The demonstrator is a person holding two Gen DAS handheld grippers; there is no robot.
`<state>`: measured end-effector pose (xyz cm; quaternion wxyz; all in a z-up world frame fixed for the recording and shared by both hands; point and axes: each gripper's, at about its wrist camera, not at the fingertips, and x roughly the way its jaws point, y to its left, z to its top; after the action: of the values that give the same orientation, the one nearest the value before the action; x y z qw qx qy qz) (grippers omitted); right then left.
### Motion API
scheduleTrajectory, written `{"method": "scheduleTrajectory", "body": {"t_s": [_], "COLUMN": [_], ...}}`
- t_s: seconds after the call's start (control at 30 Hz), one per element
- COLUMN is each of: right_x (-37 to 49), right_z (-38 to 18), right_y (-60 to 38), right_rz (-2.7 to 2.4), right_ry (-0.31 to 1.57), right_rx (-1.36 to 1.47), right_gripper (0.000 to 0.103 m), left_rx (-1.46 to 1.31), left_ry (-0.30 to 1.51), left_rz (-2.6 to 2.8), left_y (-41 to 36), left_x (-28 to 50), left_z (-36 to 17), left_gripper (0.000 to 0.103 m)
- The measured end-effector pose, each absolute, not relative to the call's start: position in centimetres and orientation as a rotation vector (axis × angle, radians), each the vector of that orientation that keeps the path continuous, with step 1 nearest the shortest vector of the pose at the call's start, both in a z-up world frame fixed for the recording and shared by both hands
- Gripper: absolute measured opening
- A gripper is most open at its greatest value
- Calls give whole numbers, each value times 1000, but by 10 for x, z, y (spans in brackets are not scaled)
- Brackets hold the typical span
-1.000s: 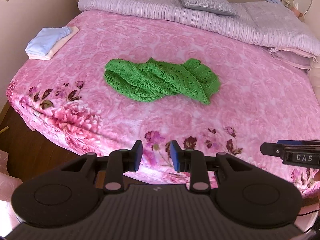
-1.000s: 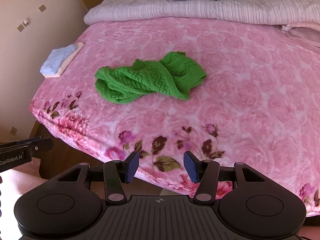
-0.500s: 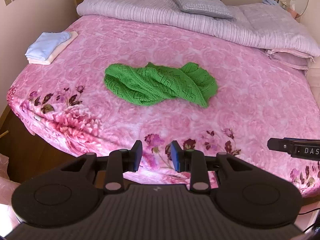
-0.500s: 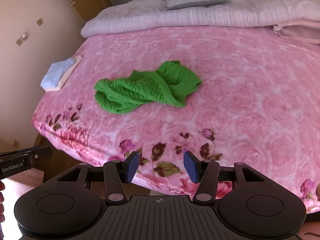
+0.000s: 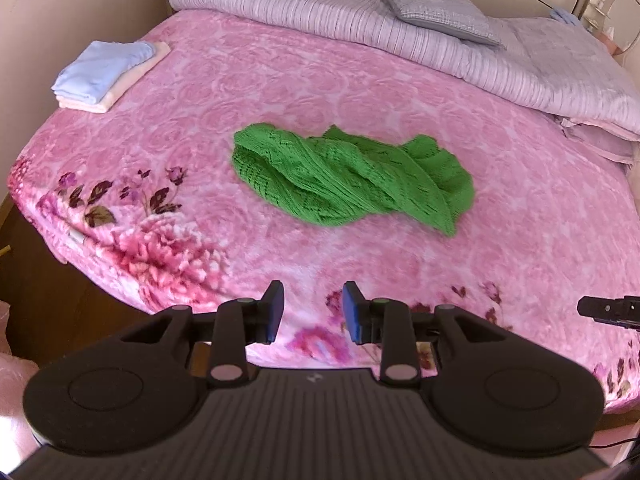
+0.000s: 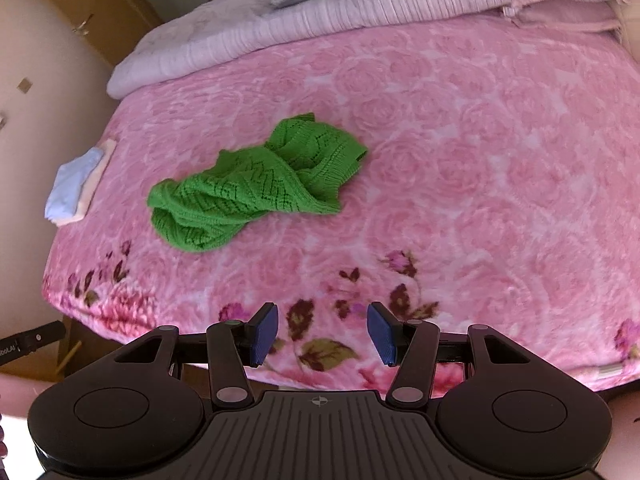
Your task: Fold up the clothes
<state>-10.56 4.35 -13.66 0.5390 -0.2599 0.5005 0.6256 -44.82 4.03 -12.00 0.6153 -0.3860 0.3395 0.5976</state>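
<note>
A folded stack (image 5: 105,74) sits at the bed's (image 5: 540,220) left edge, half cut off in the right wrist view. The crumpled green knit (image 5: 352,180) lies mid-bed, its underside hidden. Left tool (image 5: 313,312) and right tool (image 6: 322,334) are both spread, pinching nothing. Only the left view shows the mirror (image 5: 624,26).
</note>
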Motion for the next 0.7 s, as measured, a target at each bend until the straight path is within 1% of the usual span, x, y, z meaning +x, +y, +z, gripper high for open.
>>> {"method": "scheduleTrajectory", "body": {"t_s": [0.43,0.7], "right_x": [-169,-187], "right_z": [-187,-212], "right_y": [141,171], "right_rz": [1262,1145], "right_ry": [1388,1410], "right_rx": [-448,-488], "right_gripper": [53,53], "left_rx": [-868,-928], "left_ry": [885,940], "left_rz": [1118,1008], "left_y": [190,251], "left_x": [-497,-504], "left_z": [-161,-196], "left_gripper": [27,27]}}
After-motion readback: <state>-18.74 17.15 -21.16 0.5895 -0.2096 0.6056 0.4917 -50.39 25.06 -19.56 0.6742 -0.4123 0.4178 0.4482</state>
